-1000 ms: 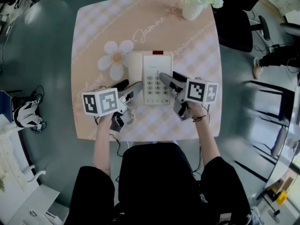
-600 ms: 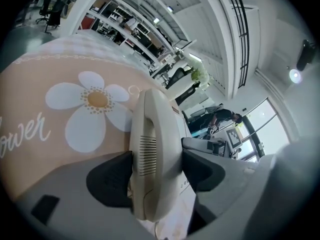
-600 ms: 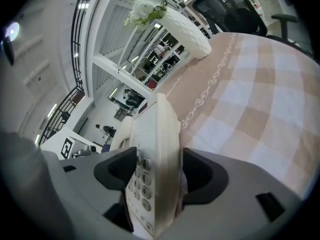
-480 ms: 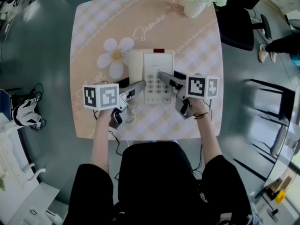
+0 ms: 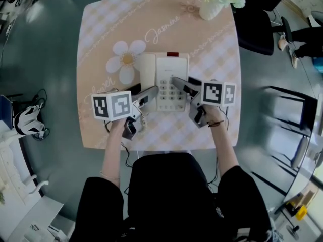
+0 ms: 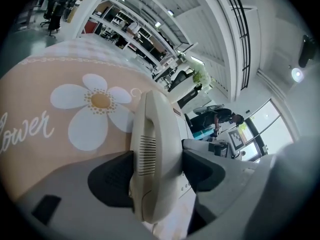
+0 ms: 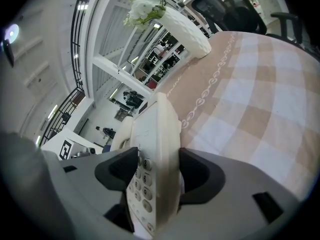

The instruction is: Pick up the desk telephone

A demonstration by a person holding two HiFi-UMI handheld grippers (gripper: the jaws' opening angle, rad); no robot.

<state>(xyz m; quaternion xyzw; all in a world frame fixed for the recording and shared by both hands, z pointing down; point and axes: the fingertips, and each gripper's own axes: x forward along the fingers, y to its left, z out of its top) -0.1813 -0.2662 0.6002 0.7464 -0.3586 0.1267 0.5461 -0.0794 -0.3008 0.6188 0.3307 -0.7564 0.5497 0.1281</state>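
Observation:
The cream desk telephone (image 5: 170, 80) lies in the middle of the peach checked table (image 5: 101, 29), its handset (image 5: 146, 70) resting in the cradle on its left side. My left gripper (image 5: 151, 92) reaches in from the near left. In the left gripper view its dark pads press both sides of the handset (image 6: 152, 149), so my left gripper (image 6: 155, 171) is shut on it. My right gripper (image 5: 179, 84) comes from the near right, one finger lying over the keypad. In the right gripper view my right gripper (image 7: 155, 171) is shut on the telephone's (image 7: 157, 149) right edge, keys showing beside the left pad.
A white vase of flowers (image 5: 212, 4) stands at the table's far right corner. A daisy print (image 5: 123, 62) lies left of the phone. The phone's cord (image 5: 140, 121) trails toward the near edge. A black office chair (image 5: 262, 29) stands off to the right.
My left gripper has edged right and inward against the handset. The right gripper has stayed on the phone's right edge.

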